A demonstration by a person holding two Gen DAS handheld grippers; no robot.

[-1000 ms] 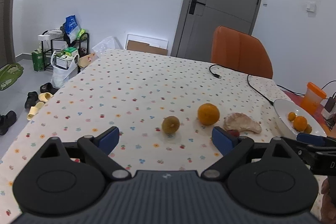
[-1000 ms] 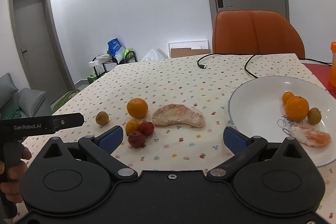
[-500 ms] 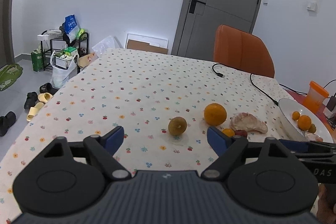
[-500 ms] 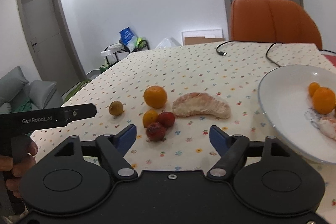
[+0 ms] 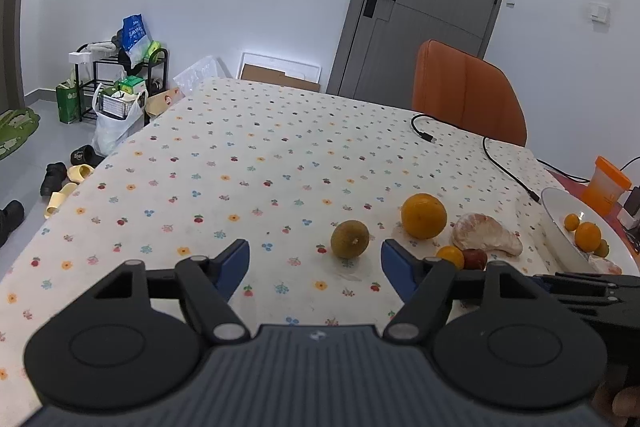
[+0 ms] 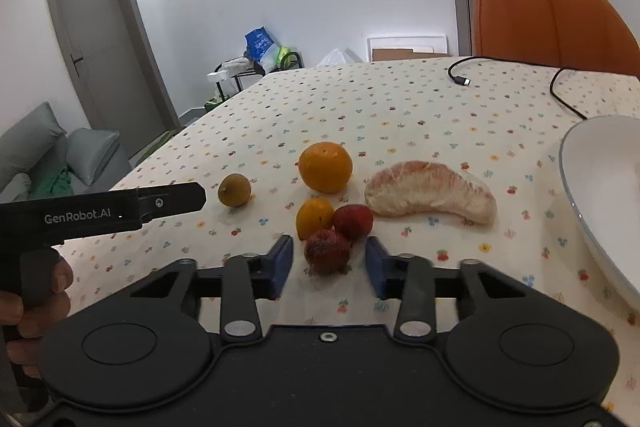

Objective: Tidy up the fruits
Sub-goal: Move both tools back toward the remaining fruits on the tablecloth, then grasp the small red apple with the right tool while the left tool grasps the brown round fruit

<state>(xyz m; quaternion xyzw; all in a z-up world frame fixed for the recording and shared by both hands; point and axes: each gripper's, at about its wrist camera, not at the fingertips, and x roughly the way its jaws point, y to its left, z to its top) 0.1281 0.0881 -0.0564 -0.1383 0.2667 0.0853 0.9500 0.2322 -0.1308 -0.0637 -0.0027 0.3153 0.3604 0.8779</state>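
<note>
On the flowered tablecloth lie a brown-green round fruit (image 5: pixel 349 239) (image 6: pixel 234 190), a big orange (image 5: pixel 424 216) (image 6: pixel 325 167), a small orange (image 6: pixel 314 218), two dark red fruits (image 6: pixel 327 251) (image 6: pixel 353 221) and a peeled pomelo segment (image 6: pixel 431 193) (image 5: pixel 485 235). My left gripper (image 5: pixel 315 267) is open, its tips just short of the brown-green fruit. My right gripper (image 6: pixel 329 263) is open, its blue pads either side of the nearer red fruit, not touching. A white plate (image 5: pixel 560 239) (image 6: pixel 588 187) at the right holds small oranges (image 5: pixel 587 235).
A black cable (image 5: pixel 492 159) runs across the far right of the table. An orange chair (image 5: pixel 468 95) stands behind it. An orange cup (image 5: pixel 606 185) sits beyond the plate. Shoes and a rack (image 5: pixel 120 83) are on the floor at the left.
Both grippers have narrowed their jaws and moved in: the right one leftward up to the red fruit, the left one nearer the brown-green fruit.
</note>
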